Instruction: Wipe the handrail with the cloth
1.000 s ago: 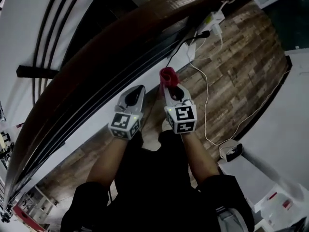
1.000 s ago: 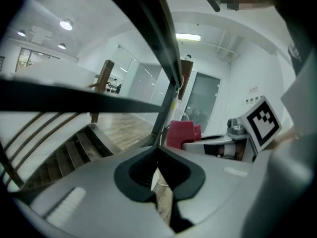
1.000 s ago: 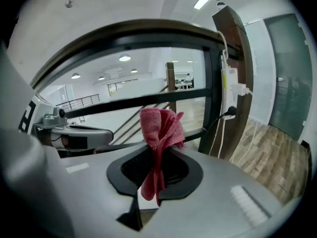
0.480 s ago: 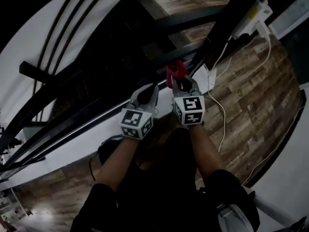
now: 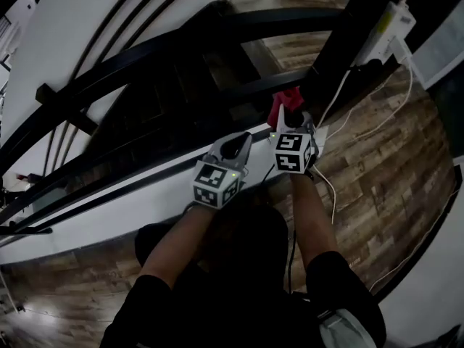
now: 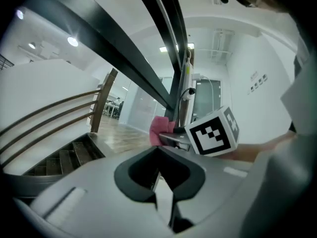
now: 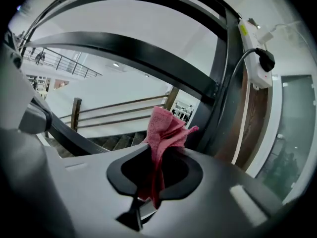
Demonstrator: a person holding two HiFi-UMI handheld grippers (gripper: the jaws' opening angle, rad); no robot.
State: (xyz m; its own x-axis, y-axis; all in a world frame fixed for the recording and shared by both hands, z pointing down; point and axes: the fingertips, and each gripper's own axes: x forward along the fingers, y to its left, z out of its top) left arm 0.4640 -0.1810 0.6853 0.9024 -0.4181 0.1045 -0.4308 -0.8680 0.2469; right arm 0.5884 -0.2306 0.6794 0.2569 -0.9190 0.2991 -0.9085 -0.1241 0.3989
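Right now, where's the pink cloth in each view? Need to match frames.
Head view: cloth upper centre-right, sticking out ahead of the right gripper.
Left gripper view: cloth at centre, held at the right gripper's tip.
Right gripper view: cloth at centre, pinched in the right gripper.
Shared landmark: the dark post just right of the cloth.

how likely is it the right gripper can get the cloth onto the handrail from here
Probably yes. The right gripper is shut on the cloth, which sticks out ahead of it, and the handrail runs just beyond with nothing showing between them.
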